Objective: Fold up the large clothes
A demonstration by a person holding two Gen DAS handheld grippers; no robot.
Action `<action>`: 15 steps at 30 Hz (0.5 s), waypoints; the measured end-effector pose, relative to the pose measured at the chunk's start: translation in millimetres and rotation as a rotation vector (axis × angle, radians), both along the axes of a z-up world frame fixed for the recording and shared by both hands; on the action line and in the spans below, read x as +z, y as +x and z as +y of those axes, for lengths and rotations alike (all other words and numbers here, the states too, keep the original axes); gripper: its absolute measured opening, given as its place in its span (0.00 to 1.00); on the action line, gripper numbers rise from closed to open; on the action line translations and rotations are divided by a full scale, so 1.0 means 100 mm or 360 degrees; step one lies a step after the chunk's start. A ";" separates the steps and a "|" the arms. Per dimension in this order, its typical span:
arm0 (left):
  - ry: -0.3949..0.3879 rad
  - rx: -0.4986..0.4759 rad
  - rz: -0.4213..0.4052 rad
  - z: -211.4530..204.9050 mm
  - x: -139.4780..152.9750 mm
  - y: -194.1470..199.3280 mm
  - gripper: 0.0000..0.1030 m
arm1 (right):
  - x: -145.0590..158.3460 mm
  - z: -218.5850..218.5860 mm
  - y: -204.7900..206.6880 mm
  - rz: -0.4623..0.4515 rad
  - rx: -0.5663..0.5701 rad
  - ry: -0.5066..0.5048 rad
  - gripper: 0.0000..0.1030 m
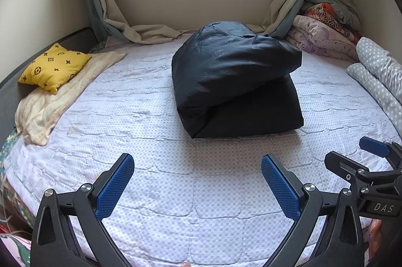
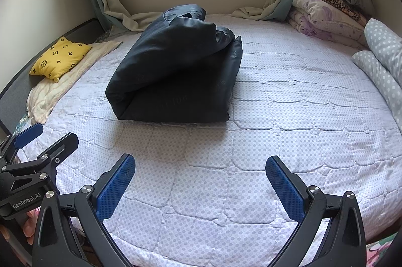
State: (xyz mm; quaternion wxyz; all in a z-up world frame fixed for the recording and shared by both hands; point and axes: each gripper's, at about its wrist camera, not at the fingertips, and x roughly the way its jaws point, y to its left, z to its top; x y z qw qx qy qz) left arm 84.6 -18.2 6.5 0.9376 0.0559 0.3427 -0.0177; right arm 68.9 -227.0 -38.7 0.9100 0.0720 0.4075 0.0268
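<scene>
A large black garment (image 1: 233,81) lies folded into a thick bundle on the white quilted bed (image 1: 150,141); its top layer bulges up over the lower layers. It also shows in the right wrist view (image 2: 176,73). My left gripper (image 1: 197,161) is open and empty, held above the bed well in front of the bundle. My right gripper (image 2: 200,164) is open and empty too, beside the left one. The right gripper also shows at the right edge of the left wrist view (image 1: 351,154), and the left gripper at the left edge of the right wrist view (image 2: 47,139).
A yellow patterned cushion (image 1: 54,67) lies on a cream blanket (image 1: 50,103) at the bed's left edge. Folded floral quilts (image 1: 324,36) and a grey dotted duvet (image 1: 379,73) are stacked at the right. Curtains (image 1: 140,33) drape onto the bed under the window.
</scene>
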 end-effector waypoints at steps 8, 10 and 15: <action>0.0011 -0.0007 -0.0008 -0.02 0.00 -0.01 1.00 | -0.01 0.00 0.00 0.0001 -0.0001 0.0005 1.00; 0.0012 -0.0008 -0.0008 -0.03 0.00 -0.01 1.00 | -0.01 0.00 0.00 0.0001 -0.0002 0.0006 1.00; 0.0016 -0.0008 -0.0009 -0.03 0.00 -0.02 1.00 | -0.01 0.00 0.00 0.0002 -0.0002 0.0007 1.00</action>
